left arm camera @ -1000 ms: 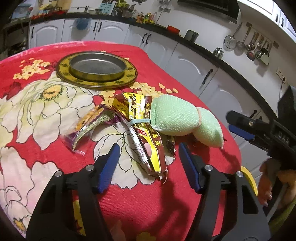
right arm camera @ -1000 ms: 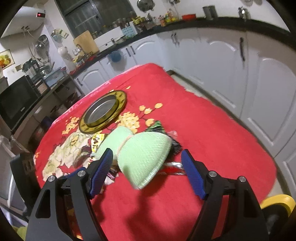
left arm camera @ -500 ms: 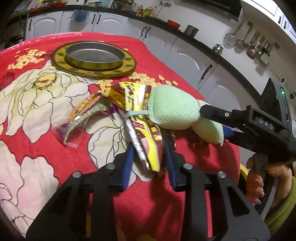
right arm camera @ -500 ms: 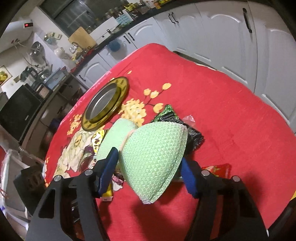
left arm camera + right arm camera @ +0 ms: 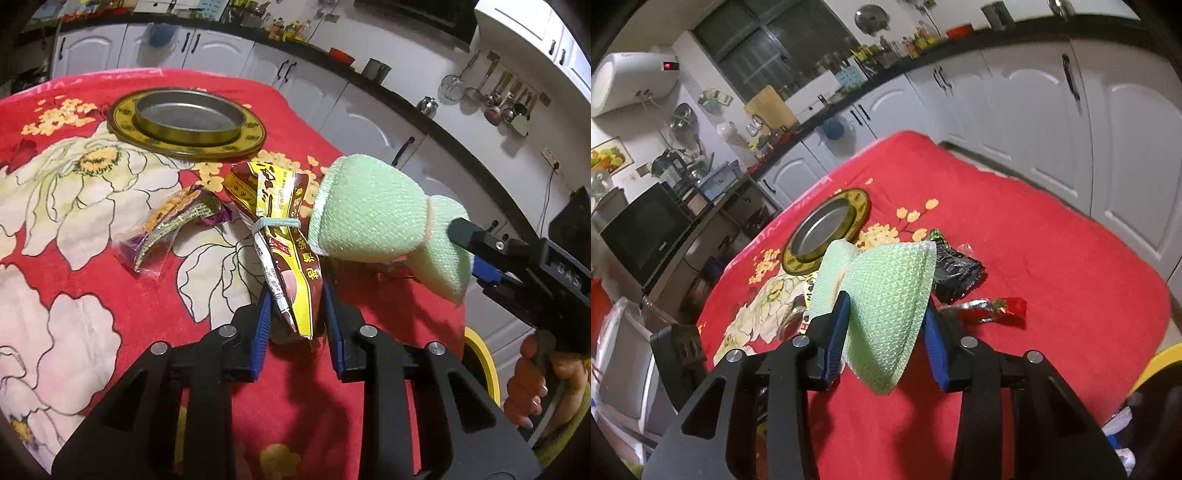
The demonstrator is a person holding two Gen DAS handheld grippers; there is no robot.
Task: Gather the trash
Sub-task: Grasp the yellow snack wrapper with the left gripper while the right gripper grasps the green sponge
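Your left gripper point(image 5: 295, 306) is closing on the near end of a yellow-and-brown foil snack wrapper point(image 5: 280, 236) tied with a pale band, its blue pads at both edges; your right gripper point(image 5: 886, 328) is closing around a mint-green mesh foam sleeve point(image 5: 886, 291), lifted above the red floral tablecloth point(image 5: 1052, 266); a purple wrapper point(image 5: 173, 229) lies left; a gold-rimmed metal dish point(image 5: 188, 118) sits beyond.

Left claw point(image 5: 295, 314): black angular frame, blue pads, round silver screws on each arm. Right claw point(image 5: 886, 332): same build; its black body bears pale embossed lettering. Hand point(image 5: 532, 384): yellow-green sleeve at wrist.
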